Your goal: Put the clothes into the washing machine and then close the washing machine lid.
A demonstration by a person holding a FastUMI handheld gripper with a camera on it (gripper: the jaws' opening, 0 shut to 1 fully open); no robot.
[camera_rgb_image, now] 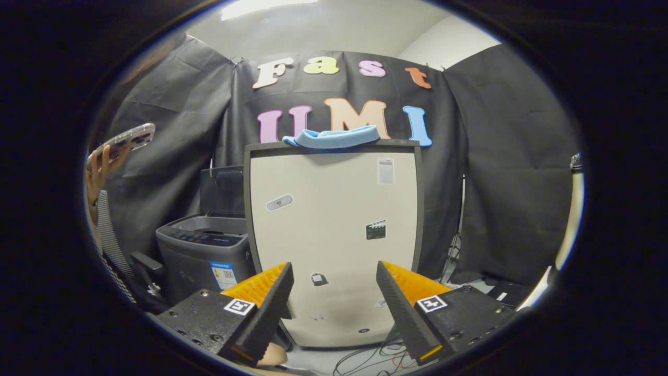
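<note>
gripper: fingers spread wide, nothing between them, aimed at the panel.
panel: tall pale board with dark frame, upright just ahead of the fingers; small stickers on its face. Landmark for the rest.
cloth: blue, folded, draped on the panel's top edge, well above the fingers. Likely the clothes to load.
washer: grey top-loader left of the panel, partly behind it; lid looks raised at the back, so the tub seems open.
cables: loose on the floor at the panel's foot.
hand: a person's, far left of the panel, holding a phone.
step: cloth not yet grasped, task barely begun.
risk: cloth sits on a thin edge, so a shallow pinch could push it off behind the panel; pulling hard might tip the panel; the carry left could snag the raised lid or miss the tub.
</note>
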